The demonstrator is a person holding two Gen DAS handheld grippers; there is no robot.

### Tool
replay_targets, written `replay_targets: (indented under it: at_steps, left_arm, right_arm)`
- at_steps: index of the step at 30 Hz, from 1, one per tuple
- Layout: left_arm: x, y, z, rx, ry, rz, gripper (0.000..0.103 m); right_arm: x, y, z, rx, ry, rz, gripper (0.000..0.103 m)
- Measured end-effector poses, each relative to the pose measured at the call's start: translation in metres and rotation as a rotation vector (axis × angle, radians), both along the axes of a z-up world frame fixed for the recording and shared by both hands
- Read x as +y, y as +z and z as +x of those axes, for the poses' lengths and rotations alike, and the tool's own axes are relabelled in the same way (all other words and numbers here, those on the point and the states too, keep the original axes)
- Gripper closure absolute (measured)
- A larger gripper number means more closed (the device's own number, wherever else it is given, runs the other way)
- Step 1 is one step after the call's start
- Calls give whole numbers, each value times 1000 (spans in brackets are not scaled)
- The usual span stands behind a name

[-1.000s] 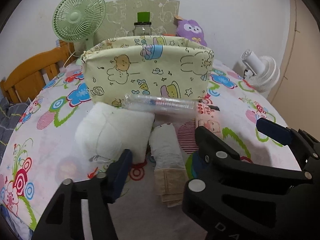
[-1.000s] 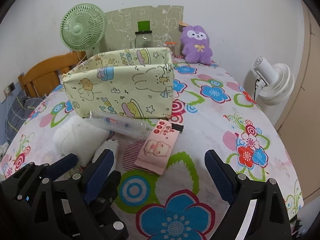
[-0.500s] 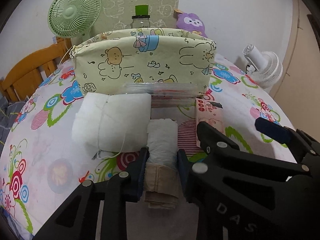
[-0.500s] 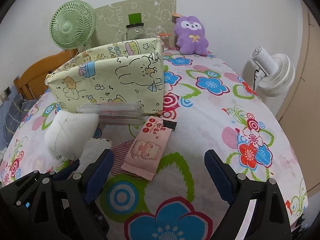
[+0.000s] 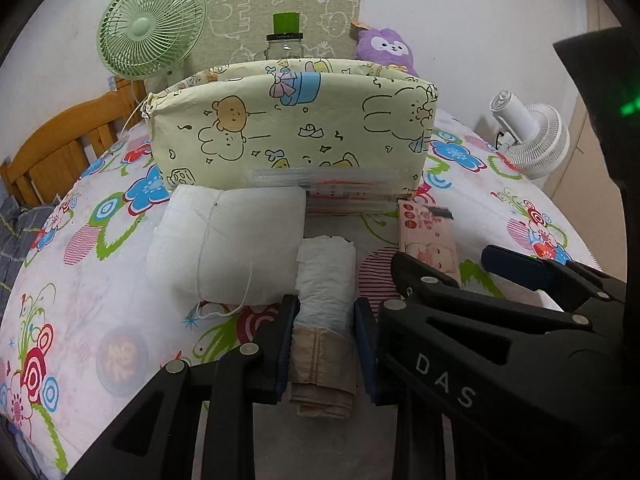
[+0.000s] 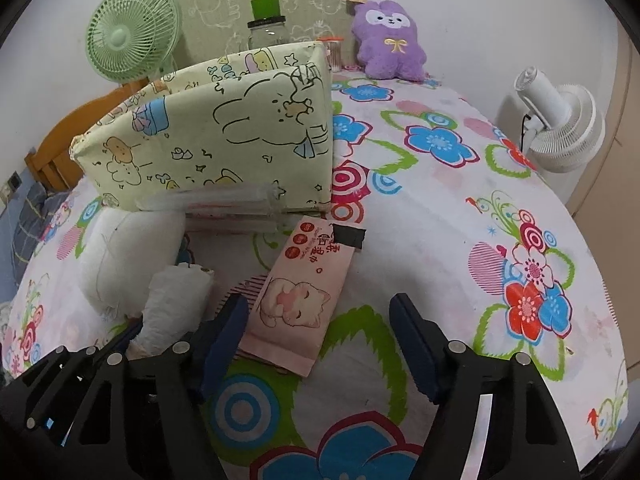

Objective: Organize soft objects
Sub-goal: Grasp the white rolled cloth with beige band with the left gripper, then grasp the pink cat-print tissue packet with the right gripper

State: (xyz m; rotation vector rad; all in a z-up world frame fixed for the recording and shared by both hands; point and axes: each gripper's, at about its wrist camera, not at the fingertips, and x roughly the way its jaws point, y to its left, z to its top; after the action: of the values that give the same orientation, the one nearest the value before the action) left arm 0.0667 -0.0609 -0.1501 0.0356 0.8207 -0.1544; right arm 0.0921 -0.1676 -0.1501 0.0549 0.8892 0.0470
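Observation:
My left gripper [image 5: 325,340] is shut on a rolled white-and-tan cloth bundle [image 5: 326,292], pinching it from both sides on the flowered tablecloth. The bundle also shows in the right wrist view [image 6: 176,300]. A larger white tied bundle [image 5: 228,240] lies just left of it. A clear plastic packet [image 5: 332,186] leans against the yellow cartoon fabric basket [image 5: 292,128] behind them. My right gripper [image 6: 320,344] is open and empty over the near end of a pink wet-wipe pack [image 6: 304,292].
A green fan [image 5: 152,30], a glass jar [image 5: 286,42] and a purple plush [image 6: 388,40] stand behind the basket by the wall. A white fan [image 6: 560,120] is at the right edge. A wooden chair [image 5: 60,152] is at the left.
My left gripper moved forward and closed on the rolled cloth bundle. My right gripper moved forward toward the pink pack and stayed open.

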Motion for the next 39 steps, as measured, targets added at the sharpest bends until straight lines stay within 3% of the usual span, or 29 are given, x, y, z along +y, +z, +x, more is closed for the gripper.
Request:
replay_targets:
  at_steps: [6, 15, 16, 22, 33, 39]
  left_arm:
    - [0, 0, 0, -1, -3, -3, 76]
    - [-2, 1, -6, 9, 0, 3, 83]
    - [-1, 2, -7, 10, 2, 2, 83]
    - [-2, 3, -15, 11, 1, 6, 84]
    - [-4, 12, -26, -22, -7, 11, 84]
    - [0, 22, -21, -41, -3, 7, 85]
  right_arm:
    - [1, 0, -5, -16, 14, -1, 60]
    - [2, 3, -18, -19, 27, 36, 61]
    - [2, 3, -20, -20, 28, 36, 77]
    - [4, 6, -29, -19, 43, 36, 81]
    - [-1, 12, -40, -25, 31, 53, 79]
    - [-9, 19, -36, -34, 2, 57, 47]
